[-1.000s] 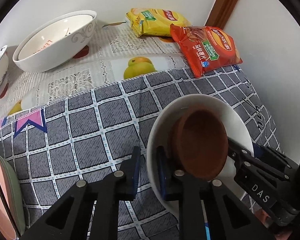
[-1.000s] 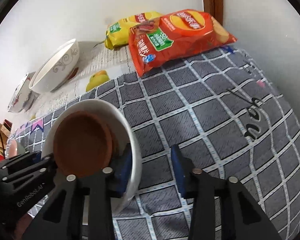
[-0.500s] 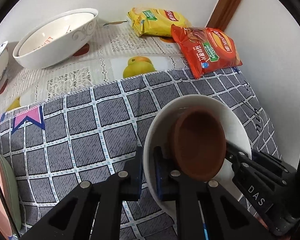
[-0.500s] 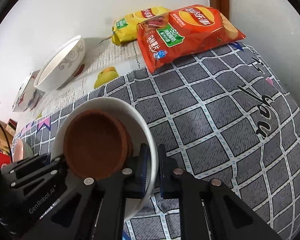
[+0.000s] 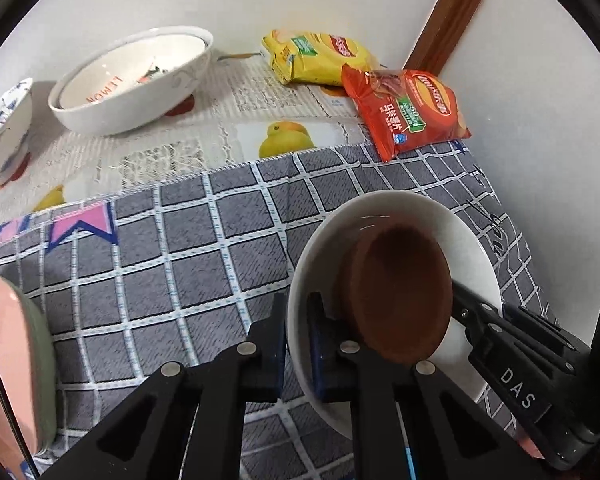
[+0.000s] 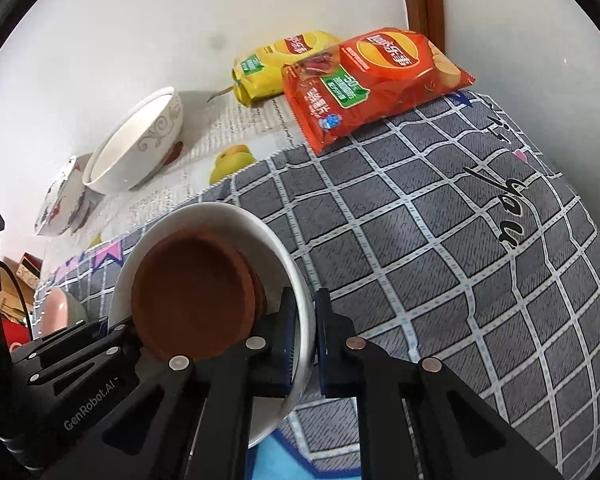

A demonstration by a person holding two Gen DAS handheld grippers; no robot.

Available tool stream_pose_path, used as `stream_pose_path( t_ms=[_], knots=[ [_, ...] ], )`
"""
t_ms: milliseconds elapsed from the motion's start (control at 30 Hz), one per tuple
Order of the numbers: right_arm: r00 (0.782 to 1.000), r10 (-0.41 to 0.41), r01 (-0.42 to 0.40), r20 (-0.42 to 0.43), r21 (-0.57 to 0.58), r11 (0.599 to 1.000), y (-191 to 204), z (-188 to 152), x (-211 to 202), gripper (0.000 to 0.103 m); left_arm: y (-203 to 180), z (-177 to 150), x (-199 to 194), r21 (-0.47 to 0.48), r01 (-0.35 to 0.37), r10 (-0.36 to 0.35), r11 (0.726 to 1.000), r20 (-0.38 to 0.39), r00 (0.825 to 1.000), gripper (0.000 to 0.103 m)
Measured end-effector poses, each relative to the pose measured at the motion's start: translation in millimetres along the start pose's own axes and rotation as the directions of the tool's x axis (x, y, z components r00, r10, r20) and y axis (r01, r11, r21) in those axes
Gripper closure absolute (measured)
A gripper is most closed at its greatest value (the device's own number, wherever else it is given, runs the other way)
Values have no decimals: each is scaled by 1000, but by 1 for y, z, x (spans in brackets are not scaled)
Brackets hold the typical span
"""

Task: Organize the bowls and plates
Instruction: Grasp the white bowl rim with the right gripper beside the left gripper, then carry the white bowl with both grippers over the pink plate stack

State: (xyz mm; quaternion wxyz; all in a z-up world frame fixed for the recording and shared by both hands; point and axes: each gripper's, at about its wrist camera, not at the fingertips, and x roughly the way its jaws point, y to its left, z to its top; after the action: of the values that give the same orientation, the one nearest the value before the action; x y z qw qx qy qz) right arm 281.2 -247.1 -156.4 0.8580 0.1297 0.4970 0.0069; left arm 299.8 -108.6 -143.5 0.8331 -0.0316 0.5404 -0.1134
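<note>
At lower centre of both wrist views, the white plate (image 5: 466, 236) carrying a brown dish (image 5: 400, 284) is pinched at opposite rims by the left gripper (image 5: 297, 344) and right gripper (image 6: 303, 346), both closed; stiff, slippery, breakable ceramic is judged best gripped there.

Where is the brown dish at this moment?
The brown dish sits inside the white bowl, low and right in the left wrist view, with the left gripper and right gripper clamped on opposite rims.
</note>
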Motion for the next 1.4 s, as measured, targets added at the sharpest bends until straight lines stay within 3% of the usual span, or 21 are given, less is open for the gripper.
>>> stream_pose_path(
  t_ms=[533, 1400],
  knots=[
    [997, 41, -40, 61, -10, 999, 31, -5, -50, 94, 10, -4, -58, -17, -11, 12, 1000, 66, 998, 93],
    [994, 90, -85, 66, -78, 993, 110, -24, -61, 94, 79, -23, -107, -88, -38, 48, 995, 106, 993, 93]
  ],
)
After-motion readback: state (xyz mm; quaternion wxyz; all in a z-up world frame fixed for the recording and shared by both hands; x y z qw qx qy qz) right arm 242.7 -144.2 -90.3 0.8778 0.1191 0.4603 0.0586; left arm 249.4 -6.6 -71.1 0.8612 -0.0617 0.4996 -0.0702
